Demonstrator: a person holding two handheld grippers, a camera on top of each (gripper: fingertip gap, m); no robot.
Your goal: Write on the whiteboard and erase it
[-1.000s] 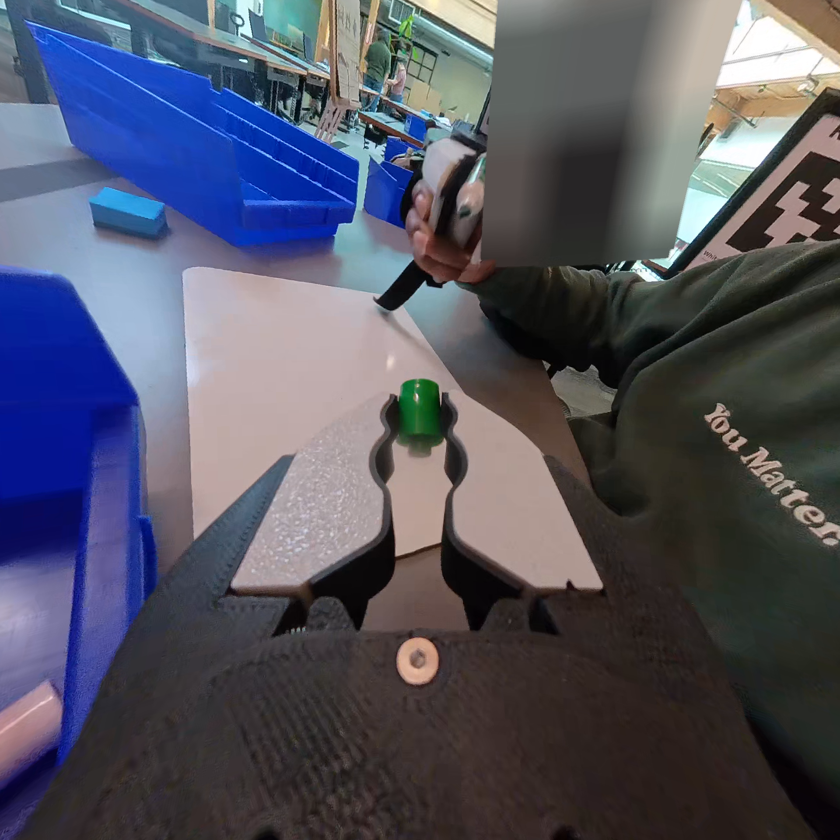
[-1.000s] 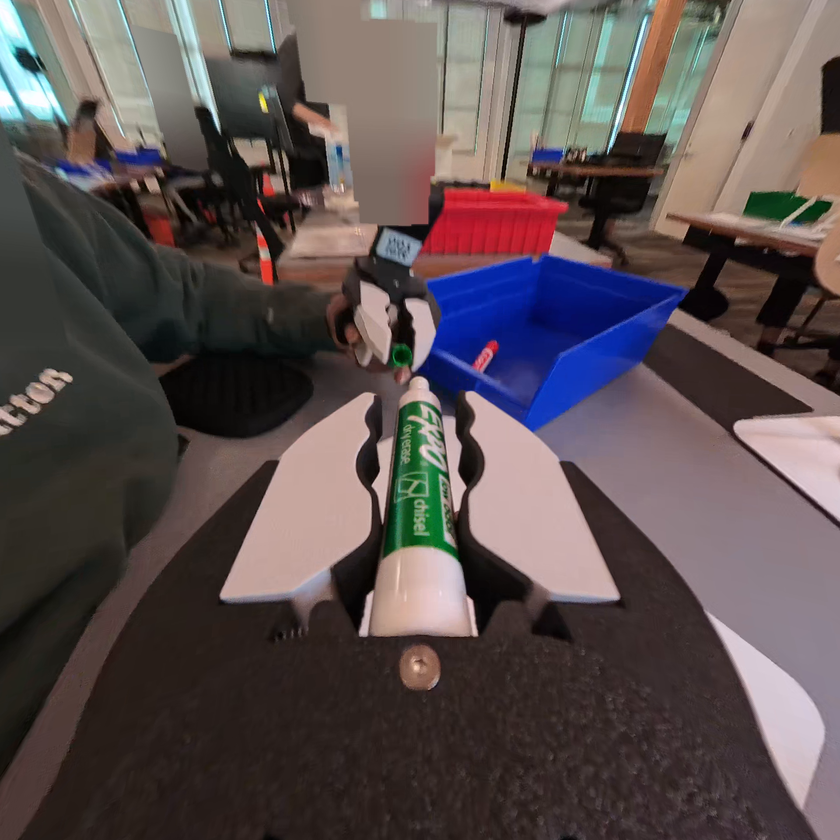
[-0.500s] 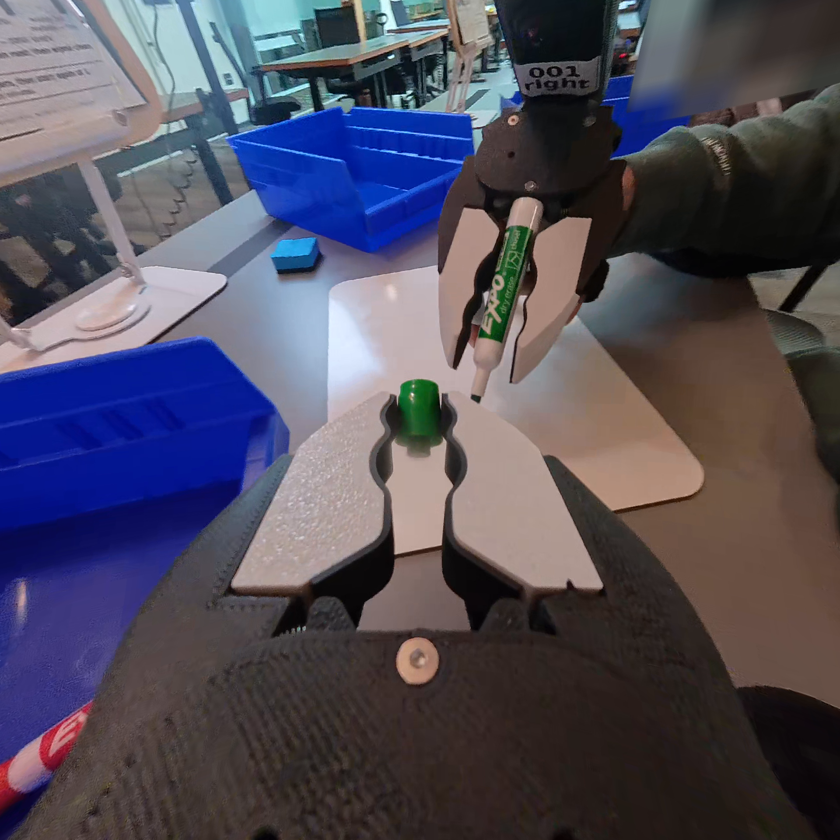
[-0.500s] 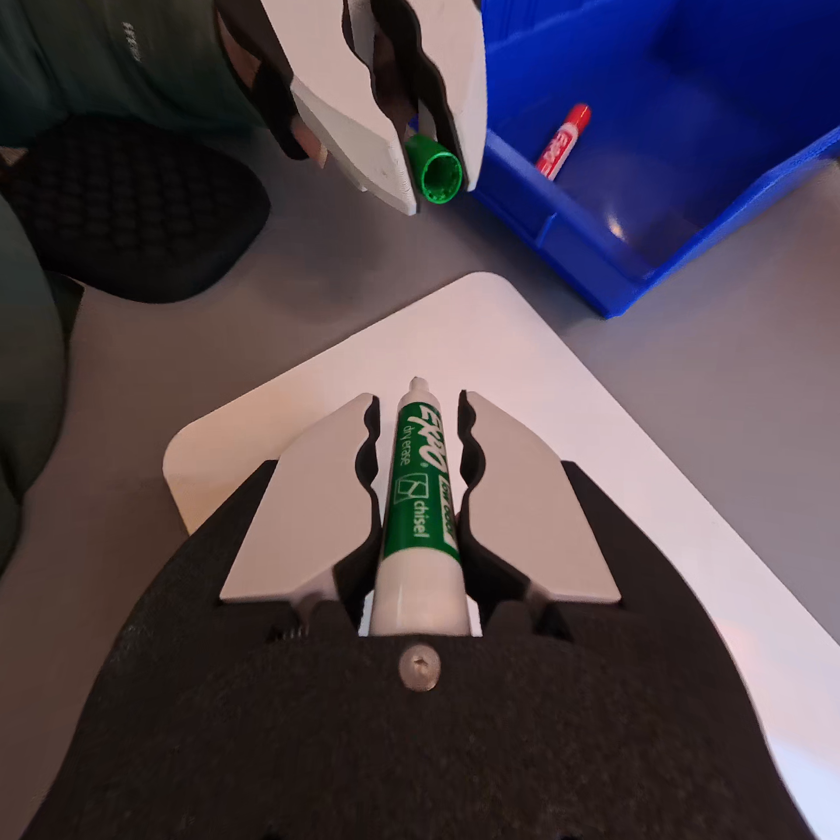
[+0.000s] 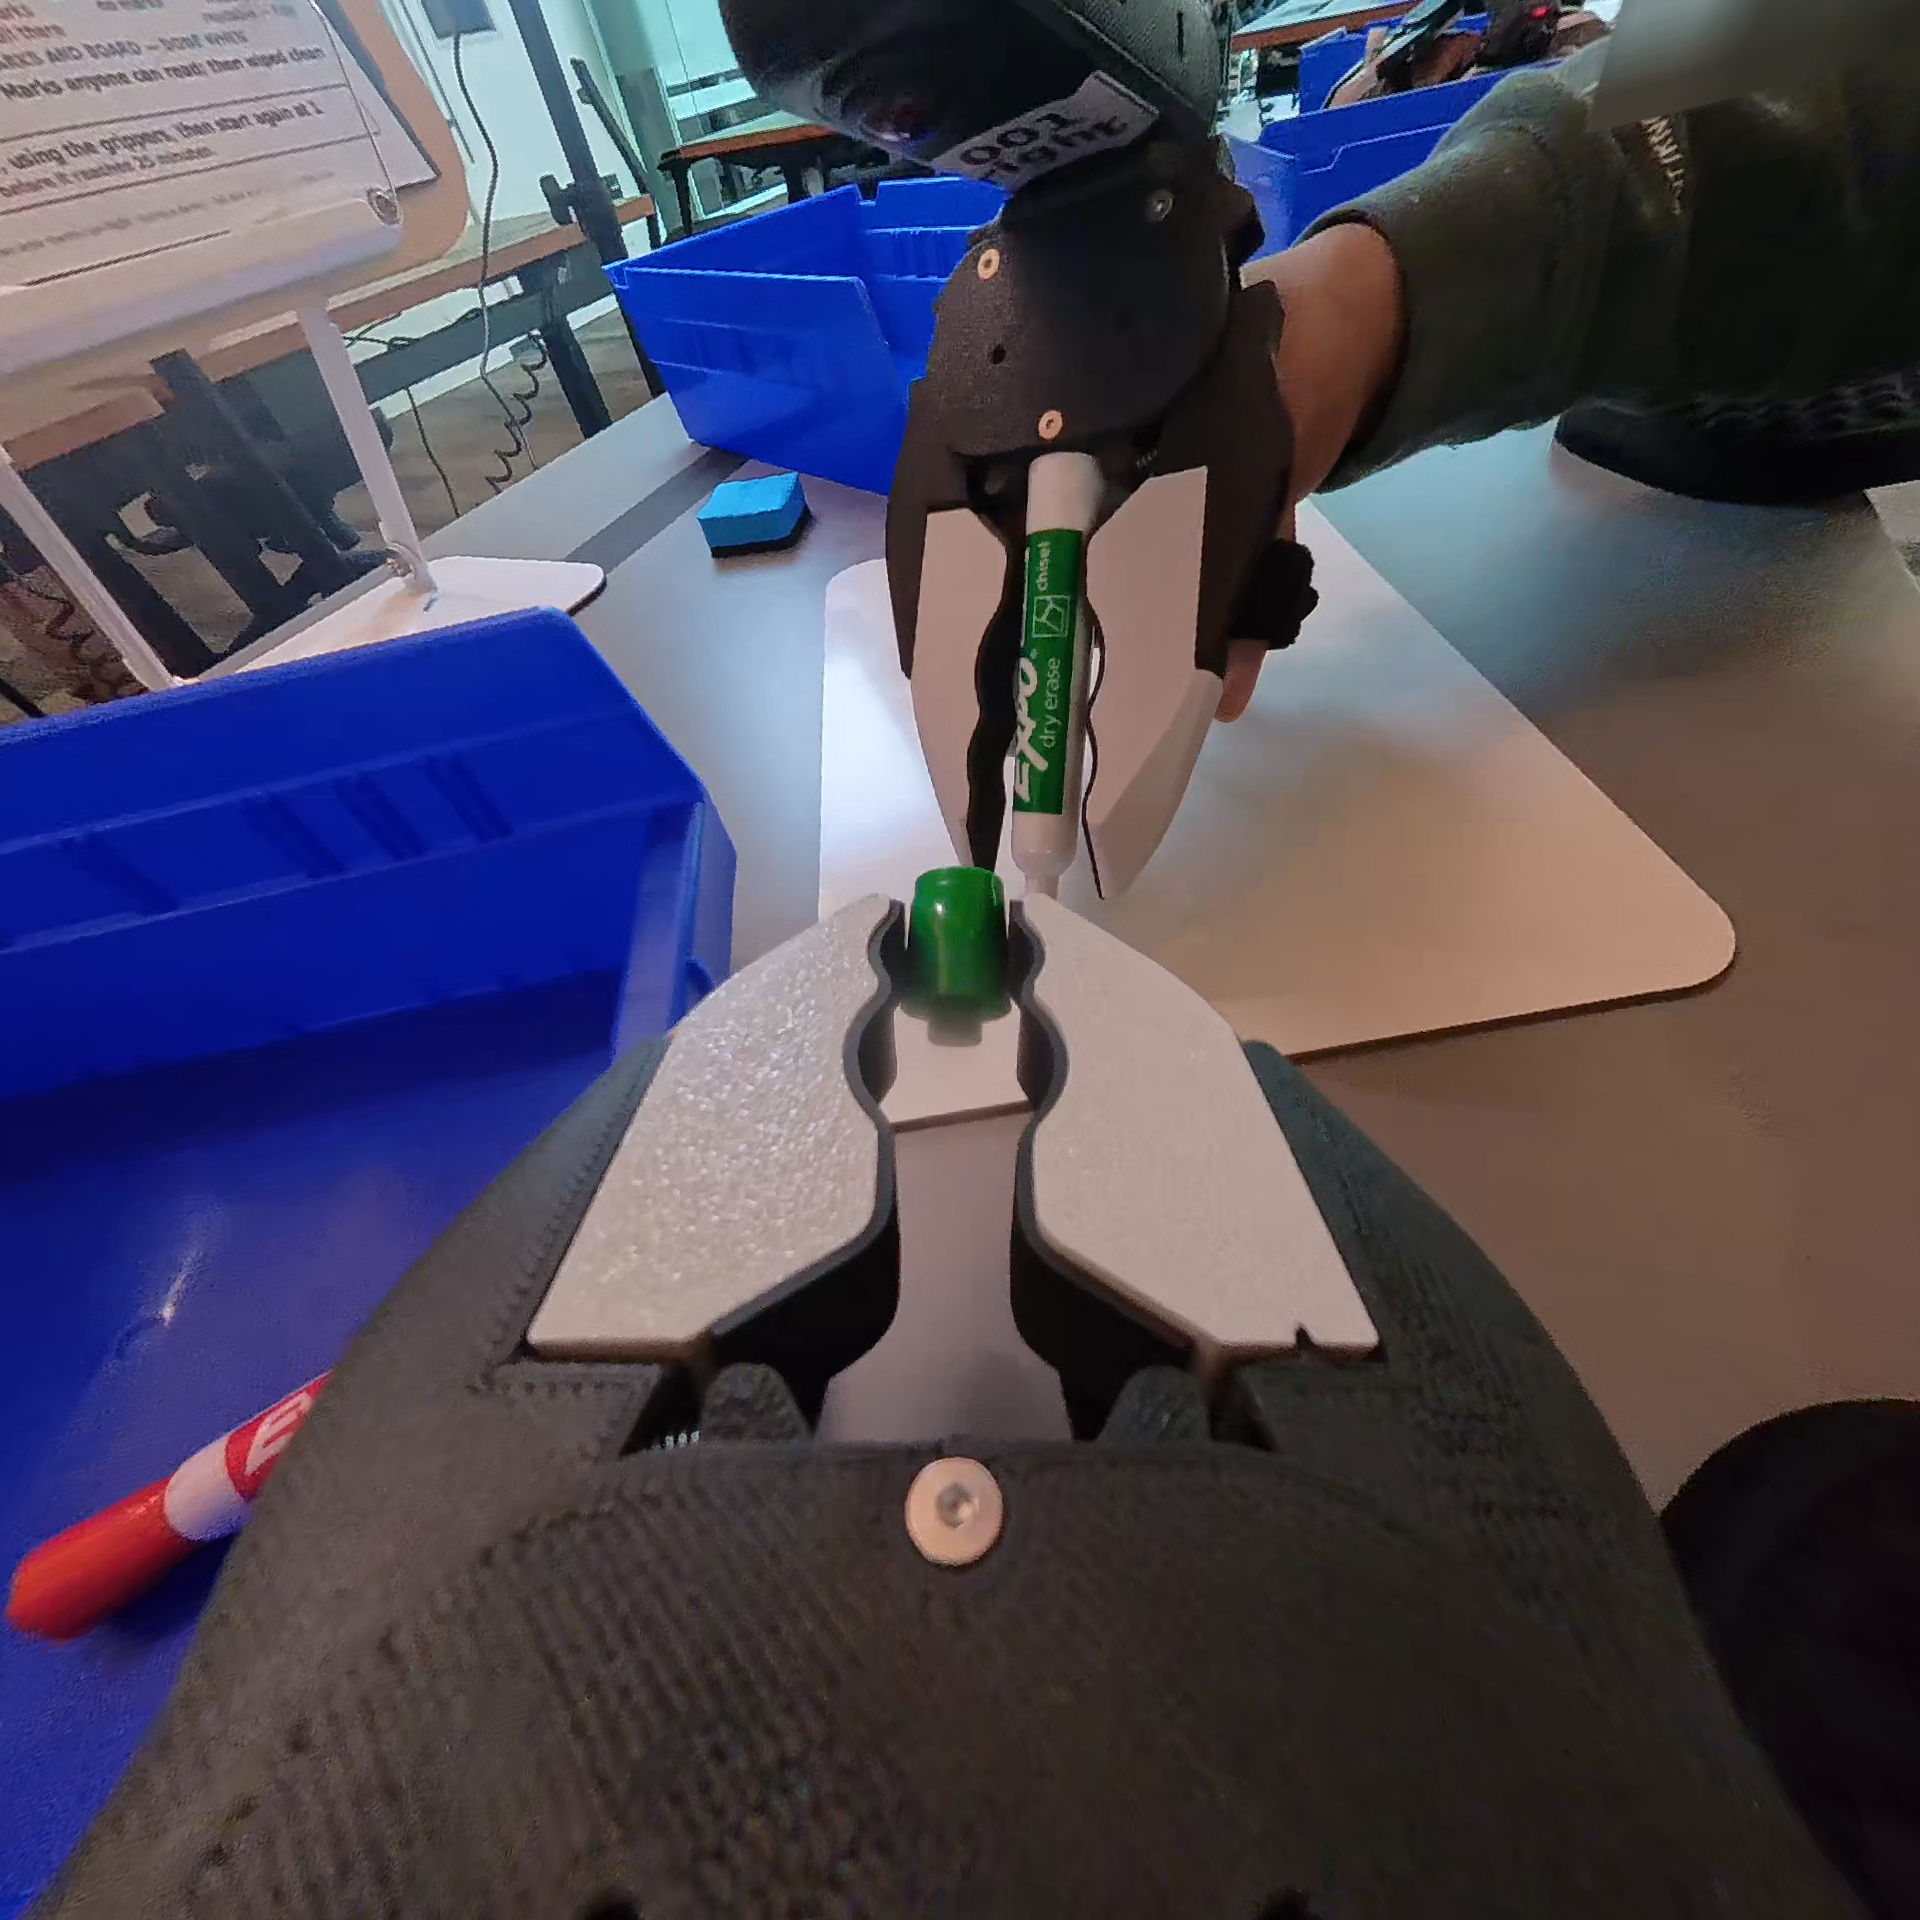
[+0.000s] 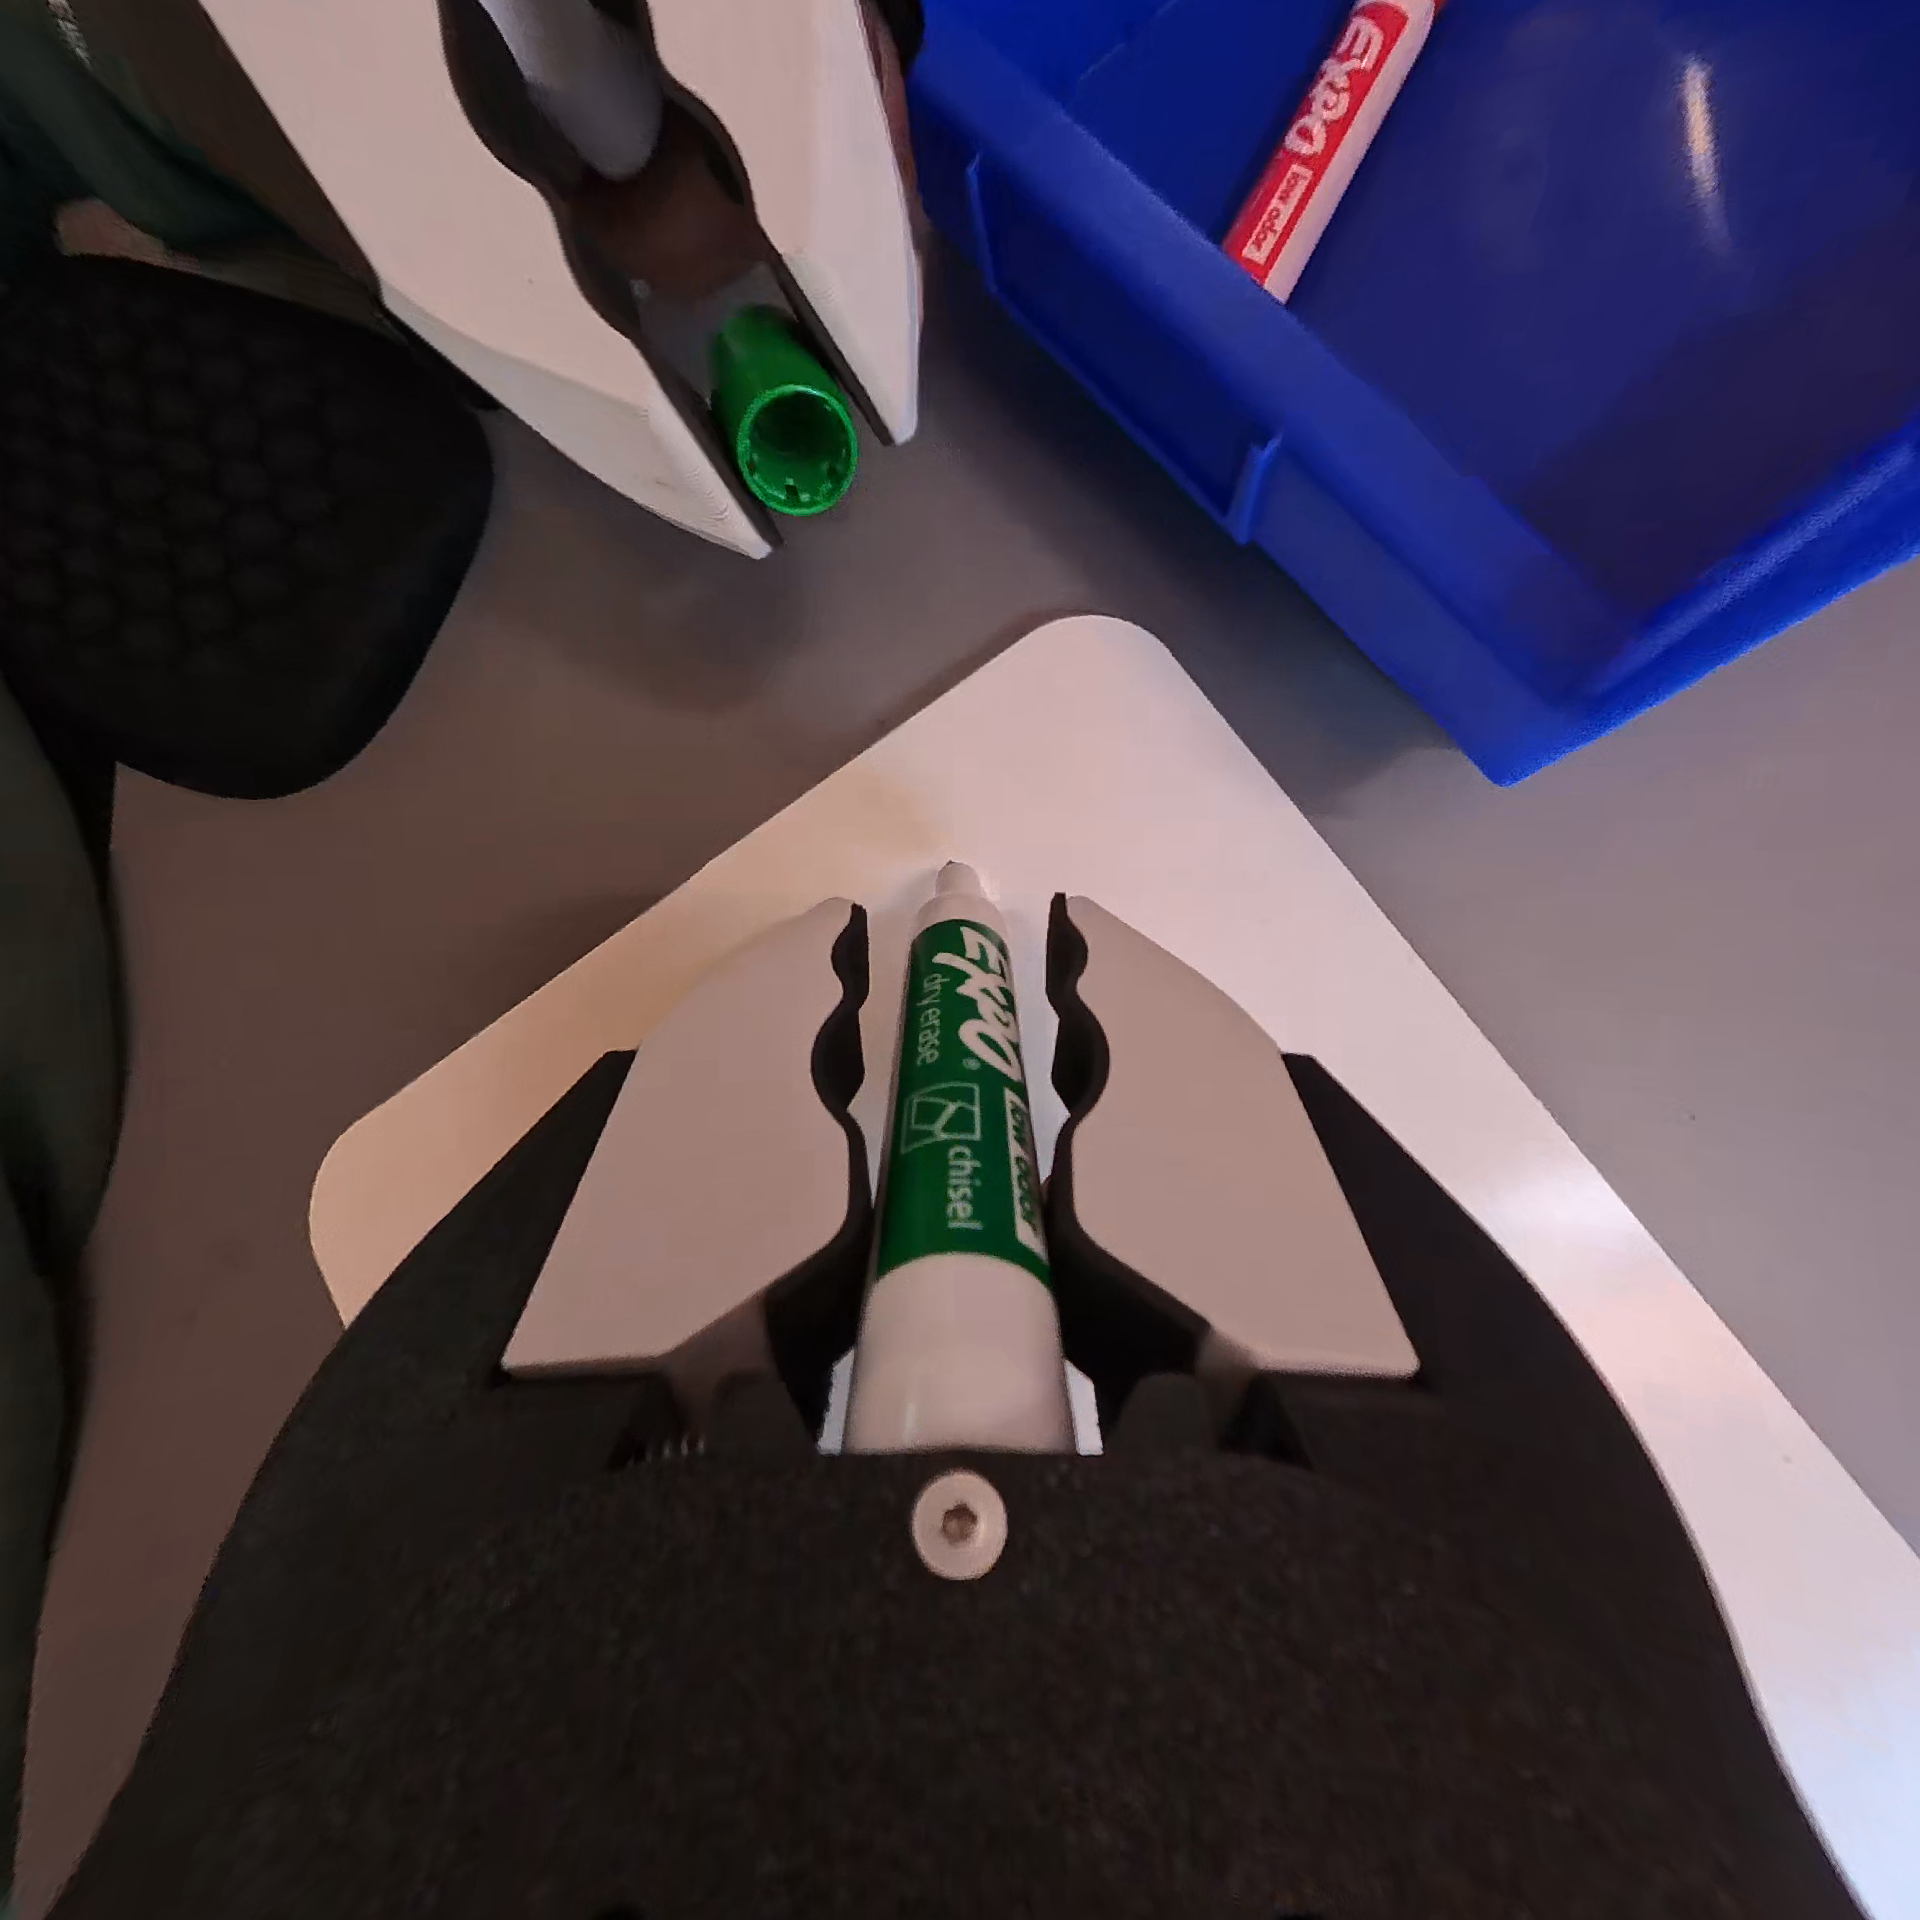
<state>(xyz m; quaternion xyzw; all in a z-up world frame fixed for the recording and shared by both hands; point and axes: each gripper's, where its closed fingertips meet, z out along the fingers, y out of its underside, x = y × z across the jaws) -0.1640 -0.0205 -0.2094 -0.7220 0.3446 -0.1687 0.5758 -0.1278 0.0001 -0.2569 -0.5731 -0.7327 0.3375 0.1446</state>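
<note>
Over the last second the right gripper (image 6: 954, 904) has been swung from level to steeply downward, and the uncapped green marker (image 6: 961, 1122) has been brought down over the whiteboard (image 6: 1195, 831) — its tip is now poised at, or all but touching, the corner of the board nearest the left gripper (image 5: 956, 914). No ink is seen on the board yet, so the writing step is judged to be just starting; erasing lies well ahead.

The marker is clamped deep between the right jaws, gripped on its barrel, while the fingertips stand clear of it. The left jaws are closed on the green cap (image 5: 954, 951), held just off the board's near edge.

Beside the board's left edge a blue bin (image 5: 312, 831) is placed; one red marker (image 6: 1320, 145) lies in it, capped. Beyond the board's far edge a second blue bin (image 5: 769, 353) is seen, its contents hidden. The blue eraser (image 5: 750, 509) rests on the table between that bin and the board.
</note>
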